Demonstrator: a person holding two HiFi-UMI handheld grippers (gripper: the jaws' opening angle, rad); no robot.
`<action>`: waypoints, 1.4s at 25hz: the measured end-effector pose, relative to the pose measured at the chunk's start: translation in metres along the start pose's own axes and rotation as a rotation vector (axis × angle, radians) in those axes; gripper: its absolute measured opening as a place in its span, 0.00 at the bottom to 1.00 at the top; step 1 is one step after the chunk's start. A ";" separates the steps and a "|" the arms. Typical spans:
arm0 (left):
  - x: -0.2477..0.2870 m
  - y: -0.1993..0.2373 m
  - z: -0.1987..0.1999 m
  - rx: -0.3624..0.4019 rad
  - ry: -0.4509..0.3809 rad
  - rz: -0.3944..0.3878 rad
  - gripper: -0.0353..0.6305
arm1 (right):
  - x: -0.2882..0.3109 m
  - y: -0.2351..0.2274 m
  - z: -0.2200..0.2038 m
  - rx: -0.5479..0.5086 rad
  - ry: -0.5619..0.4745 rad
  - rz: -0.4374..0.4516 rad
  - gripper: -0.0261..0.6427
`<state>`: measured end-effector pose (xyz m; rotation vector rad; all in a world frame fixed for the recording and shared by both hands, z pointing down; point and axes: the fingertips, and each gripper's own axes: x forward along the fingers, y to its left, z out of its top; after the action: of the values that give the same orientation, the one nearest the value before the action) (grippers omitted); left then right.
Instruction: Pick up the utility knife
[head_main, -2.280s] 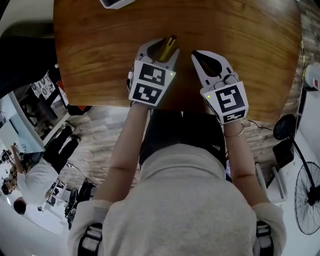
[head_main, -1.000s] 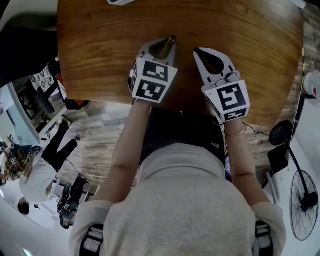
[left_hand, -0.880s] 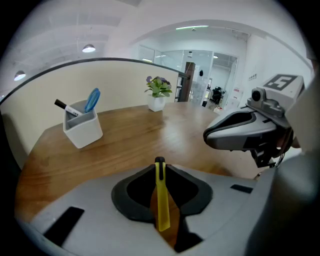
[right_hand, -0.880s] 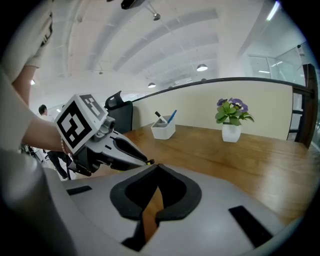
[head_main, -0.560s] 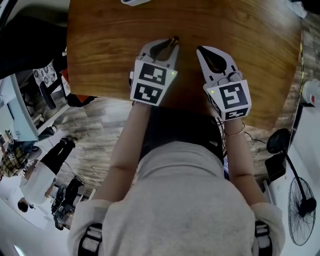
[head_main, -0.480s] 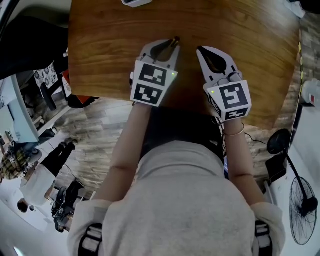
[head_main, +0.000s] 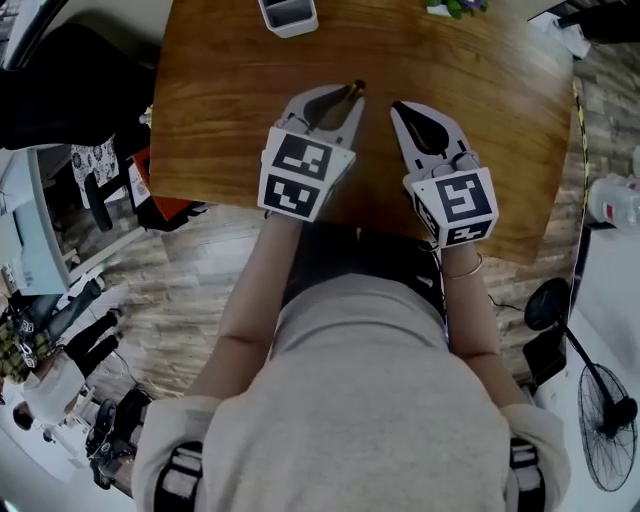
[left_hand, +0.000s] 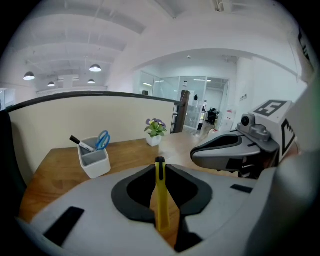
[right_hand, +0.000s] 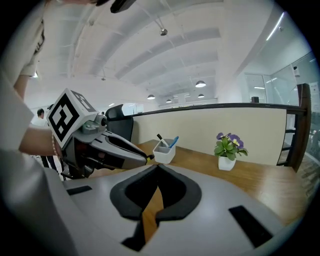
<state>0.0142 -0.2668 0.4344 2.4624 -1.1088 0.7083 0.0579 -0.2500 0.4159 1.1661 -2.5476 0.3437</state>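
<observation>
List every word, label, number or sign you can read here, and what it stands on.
No readable words or numbers anywhere.
Cubes on left gripper and right gripper: black-and-white square code patterns, no letters.
Dark marks on the white pillar: too small to read.

The table (head_main: 480, 140) is wood with a strong brown grain, smooth and lightly glossy, as if varnished. The utility knife (left_hand: 160, 200) has a smooth yellow plastic body and a black plastic tip. The left gripper (left_hand: 160, 161) and the right gripper (right_hand: 156, 166) have smooth, matt grey plastic shells. Their jaws carry a matt black lining; whether it is rubber or foam cannot be told. The marker cubes (head_main: 300, 172) are matt, printed black on white. The pen holder (left_hand: 94, 164) is smooth white plastic with a faint sheen. The person's top (head_main: 370, 400) is soft, matt cloth. The floor (head_main: 190, 270) shows rough-looking grey wood planks.
</observation>
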 end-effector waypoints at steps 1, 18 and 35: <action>-0.004 0.001 0.003 0.002 -0.011 -0.001 0.17 | -0.001 0.002 0.004 -0.004 -0.008 0.000 0.06; -0.063 0.011 0.062 0.023 -0.201 0.009 0.17 | -0.006 0.017 0.070 -0.029 -0.141 0.008 0.06; -0.094 -0.001 0.100 -0.019 -0.436 -0.112 0.16 | -0.025 0.018 0.103 0.015 -0.247 -0.006 0.06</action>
<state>-0.0086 -0.2605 0.2995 2.7100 -1.0979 0.1244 0.0406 -0.2567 0.3096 1.2929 -2.7540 0.2296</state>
